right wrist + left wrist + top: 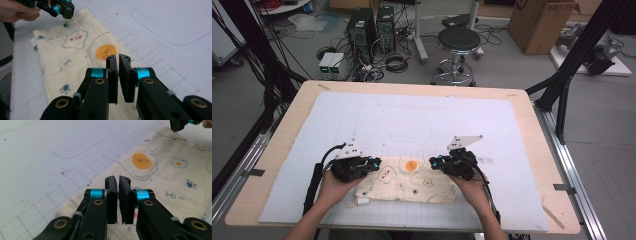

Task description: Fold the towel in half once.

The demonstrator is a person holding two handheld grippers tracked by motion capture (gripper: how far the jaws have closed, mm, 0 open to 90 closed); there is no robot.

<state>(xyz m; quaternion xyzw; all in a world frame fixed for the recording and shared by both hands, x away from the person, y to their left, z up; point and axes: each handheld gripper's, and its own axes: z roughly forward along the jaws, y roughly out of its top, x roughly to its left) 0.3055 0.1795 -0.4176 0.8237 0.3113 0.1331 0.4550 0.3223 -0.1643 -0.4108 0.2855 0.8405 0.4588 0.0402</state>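
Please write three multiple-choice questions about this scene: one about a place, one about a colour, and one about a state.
1. Where does the printed cloth lie?
A. on the white mat
B. on the stool
C. on the floor

2. What colour is the large round spot on the cloth?
A. green
B. orange
C. purple

3. How do the jaws of the left tool stand?
A. wide open
B. shut on a cup
C. shut, nothing between them

Answers: 1 A, the cloth is spread on the mat near the table's front edge; 2 B, the spot is orange; 3 C, the left gripper view shows the jaws nearly together and empty.
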